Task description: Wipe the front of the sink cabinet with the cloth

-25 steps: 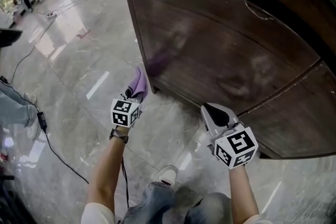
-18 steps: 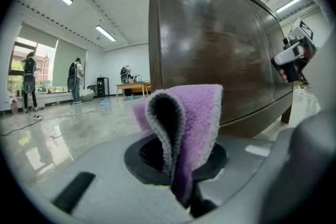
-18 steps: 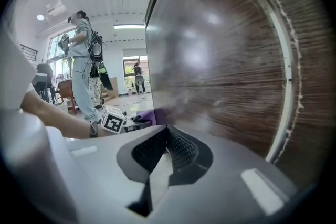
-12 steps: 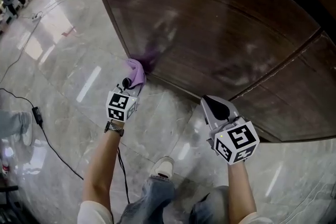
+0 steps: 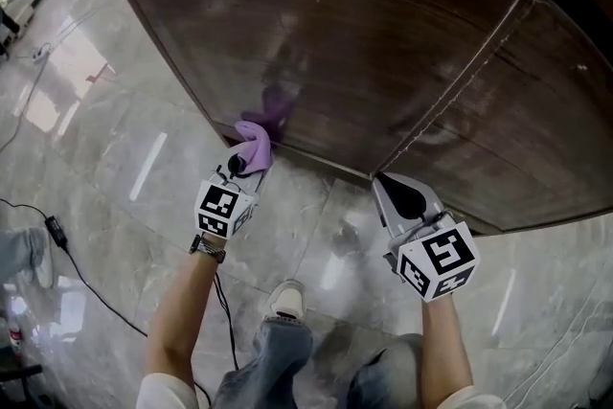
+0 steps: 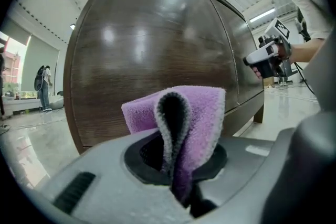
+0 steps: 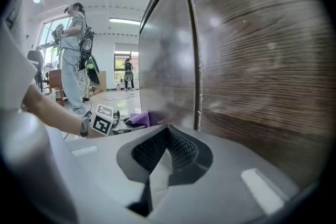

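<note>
A dark wooden cabinet (image 5: 364, 43) is filling the view. The left gripper (image 5: 247, 164), jaws clamped on a folded purple cloth (image 5: 257, 139), is holding it at the front's lower left edge, seemingly for wiping. The right gripper (image 5: 398, 196) is hanging closed, empty.

The left claw (image 5: 246, 164) holds a purple cloth (image 5: 257, 139) at the dark wooden cabinet front's (image 5: 364, 43) lower edge.
</note>
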Demonstrator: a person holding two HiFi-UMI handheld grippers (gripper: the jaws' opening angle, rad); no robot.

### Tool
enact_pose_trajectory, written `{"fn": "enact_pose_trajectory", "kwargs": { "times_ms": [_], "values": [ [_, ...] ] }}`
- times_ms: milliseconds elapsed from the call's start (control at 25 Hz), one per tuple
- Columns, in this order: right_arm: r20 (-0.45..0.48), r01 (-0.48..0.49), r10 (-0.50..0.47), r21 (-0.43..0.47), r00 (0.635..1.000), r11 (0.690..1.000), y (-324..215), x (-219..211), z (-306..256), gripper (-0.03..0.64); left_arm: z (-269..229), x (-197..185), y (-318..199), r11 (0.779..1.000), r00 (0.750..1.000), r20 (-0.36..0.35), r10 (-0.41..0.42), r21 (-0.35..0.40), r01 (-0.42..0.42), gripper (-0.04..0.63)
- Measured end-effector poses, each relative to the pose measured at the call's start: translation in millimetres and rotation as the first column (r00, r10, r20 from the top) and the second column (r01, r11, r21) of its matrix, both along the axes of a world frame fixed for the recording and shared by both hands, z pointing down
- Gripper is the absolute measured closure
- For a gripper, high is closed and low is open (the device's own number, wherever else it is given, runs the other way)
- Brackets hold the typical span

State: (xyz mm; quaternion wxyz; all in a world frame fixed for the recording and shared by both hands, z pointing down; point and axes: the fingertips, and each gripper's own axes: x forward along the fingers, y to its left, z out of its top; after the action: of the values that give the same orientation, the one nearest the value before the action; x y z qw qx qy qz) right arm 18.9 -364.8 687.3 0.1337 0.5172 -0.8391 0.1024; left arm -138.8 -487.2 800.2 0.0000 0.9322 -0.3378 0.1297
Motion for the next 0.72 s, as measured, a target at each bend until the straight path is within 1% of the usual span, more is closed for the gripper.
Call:
{"fn": "enact_pose_trajectory", "kwargs": {
  "times_ms": [280, 400, 480, 600, 720],
  "values": [
    [0.008, -0.069, 0.069, 0.015, 0.998, 0.998, 18, 23, -4, 0.609, -5, 36, 24, 0.998, 0.998, -0.014, 0.062, -0.008, -0.062, 0.545],
    [-0.011, -0.079, 0.079, 0.016, 0.997, 0.997, 22, 33, -3, 0.609, -6, 54, 32, 0.996, 0.996, -0.01, 0.094, -0.008, -0.094, 0.545],
    [-0.025, -0.115, 0.115, 0.022, 0.993, 0.993, 24, 44, -4, 0.609, -5, 69, 40, 0.992, 0.992, -0.003, 0.126, -0.002, -0.126, 0.545],
    [-0.057, -0.176, 0.178, 0.037, 0.982, 0.984, 28, 61, -6, 0.609, -8, 90, 53, 0.986, 0.986, -0.011, 0.164, 0.007, -0.164, 0.545],
    [-0.093, -0.206, 0.21, 0.057, 0.973, 0.977, 35, 73, -8, 0.609, -15, 110, 64, 0.983, 0.983, -0.02, 0.185, -0.001, -0.185, 0.545]
  ]
}}
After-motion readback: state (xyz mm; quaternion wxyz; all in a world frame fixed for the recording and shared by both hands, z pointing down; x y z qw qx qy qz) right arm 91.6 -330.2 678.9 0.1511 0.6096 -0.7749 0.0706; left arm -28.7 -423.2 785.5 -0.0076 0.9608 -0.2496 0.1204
